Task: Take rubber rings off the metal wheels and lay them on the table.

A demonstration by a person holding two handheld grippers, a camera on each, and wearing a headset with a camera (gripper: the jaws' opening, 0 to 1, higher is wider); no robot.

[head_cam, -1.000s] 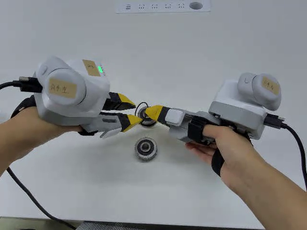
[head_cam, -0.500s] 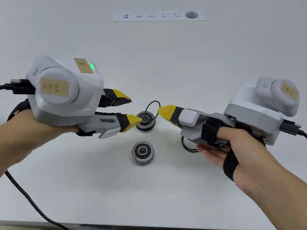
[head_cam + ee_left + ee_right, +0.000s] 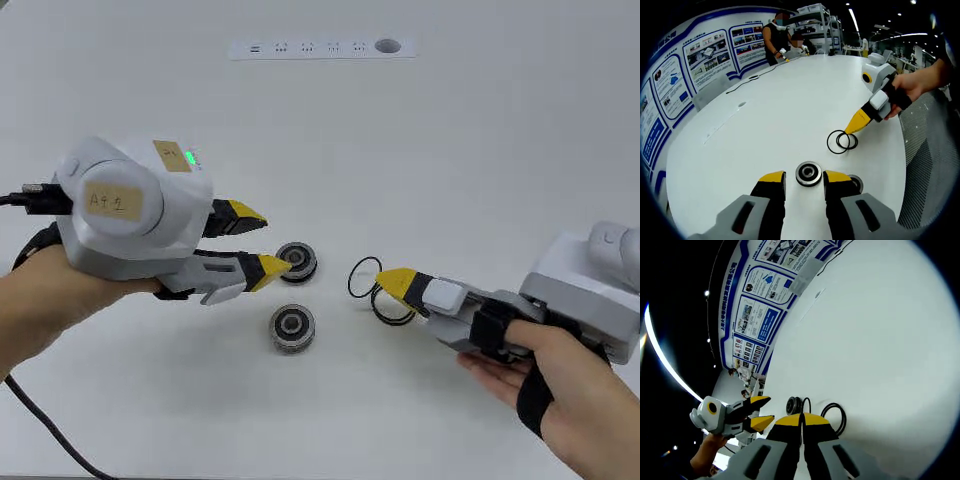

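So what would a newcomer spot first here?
Two black rings lie on the white table right of centre, with the shut yellow tip of the right gripper right at them. To their left sit two wheels, the farther one just ahead of the left gripper, whose jaws are open.
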